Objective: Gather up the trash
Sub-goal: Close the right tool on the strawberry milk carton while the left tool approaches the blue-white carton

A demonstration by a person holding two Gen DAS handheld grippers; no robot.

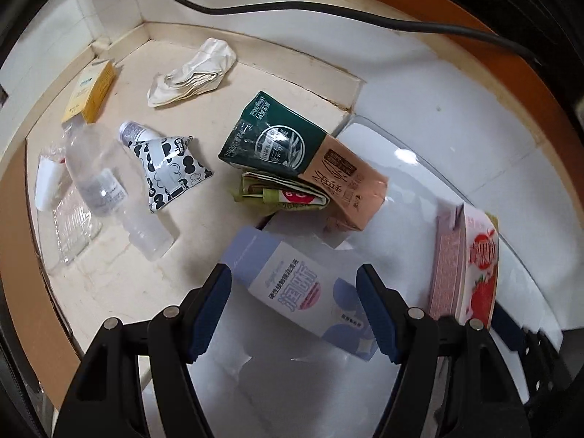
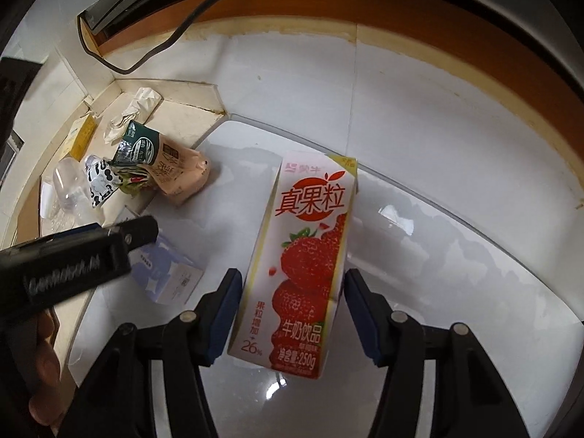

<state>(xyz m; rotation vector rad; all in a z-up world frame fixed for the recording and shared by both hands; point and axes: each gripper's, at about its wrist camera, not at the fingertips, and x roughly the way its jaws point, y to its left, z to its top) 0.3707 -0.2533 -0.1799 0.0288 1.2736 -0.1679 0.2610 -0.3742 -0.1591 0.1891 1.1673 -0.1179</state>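
Left gripper (image 1: 294, 297): jaws spread wide, straddling the pale lavender-and-white rectangular carton (image 1: 303, 288); neither blue pad touches it. The carton lies flat and askew on the glossy white lid-like surface (image 1: 398, 189).

Right gripper (image 2: 292, 304): jaws spread, flanking the white-and-pink strawberry milk drink carton (image 2: 304, 255). The left pad is just beside the carton's edge and the right pad is clear of it; I cannot tell whether either touches. This carton lies on the same white surface, label up, top toward 12 o'clock.

Surroundings, left wrist view:
- 12 o'clock of the lavender carton: crushed green-and-tan drink carton (image 1: 303, 157), lying on a folded green wrapper with red dots (image 1: 288, 193), both at the edge of the white surface
- 10 o'clock: black-and-white patterned crumpled pouch (image 1: 171, 168), touching a clear plastic bottle lying on its side (image 1: 109, 189)
- 9 o'clock: clear plastic tray (image 1: 69, 226)
- 11 o'clock, far: crumpled white tissue (image 1: 193, 73) and a small yellow-and-white box (image 1: 93, 89) on the beige counter (image 1: 255, 84)
- Black cable (image 1: 328, 14) arcs across the top

Right wrist view: the left gripper's black body (image 2: 73, 262) crosses in at 9 o'clock, partly hiding the lavender carton
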